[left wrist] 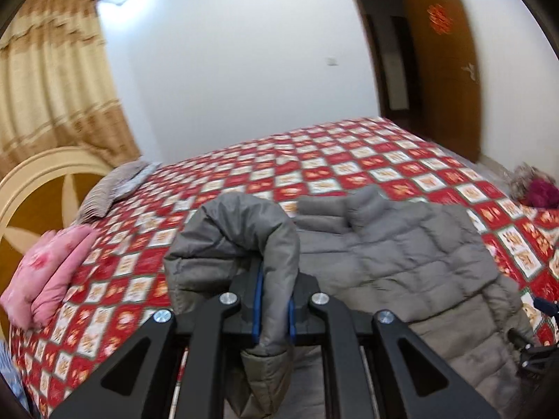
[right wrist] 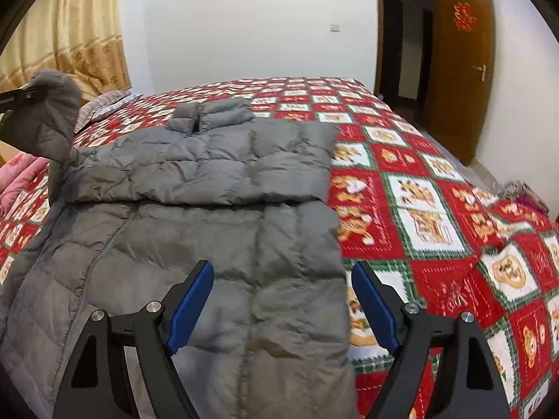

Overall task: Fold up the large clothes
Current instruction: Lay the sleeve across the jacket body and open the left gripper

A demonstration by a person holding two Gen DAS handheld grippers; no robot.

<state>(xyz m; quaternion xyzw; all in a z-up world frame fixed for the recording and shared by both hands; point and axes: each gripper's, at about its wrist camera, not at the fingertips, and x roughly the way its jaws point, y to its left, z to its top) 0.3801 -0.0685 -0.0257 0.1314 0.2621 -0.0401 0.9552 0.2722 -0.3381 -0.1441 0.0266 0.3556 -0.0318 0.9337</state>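
A grey puffer jacket point(right wrist: 209, 192) lies spread on the bed, collar toward the far side, with one sleeve folded across its chest. My left gripper point(left wrist: 274, 279) is shut on the other sleeve point(left wrist: 244, 237), which arches up from between the blue pads and hangs down below them. The right wrist view shows that gripper point(right wrist: 21, 96) at the far left, holding the sleeve point(right wrist: 52, 118) lifted above the bed. My right gripper point(right wrist: 283, 266) stands open over the jacket's near right edge, its blue pads point(right wrist: 190, 307) wide apart and nothing pinched between them.
The bed carries a red checked quilt point(right wrist: 419, 192). A pink folded blanket point(left wrist: 45, 279) and a grey striped pillow point(left wrist: 111, 188) lie by the headboard point(left wrist: 31, 195). A heap of clothes point(left wrist: 534, 185) sits at the bed's right side. A brown door point(right wrist: 461, 70) stands open behind.
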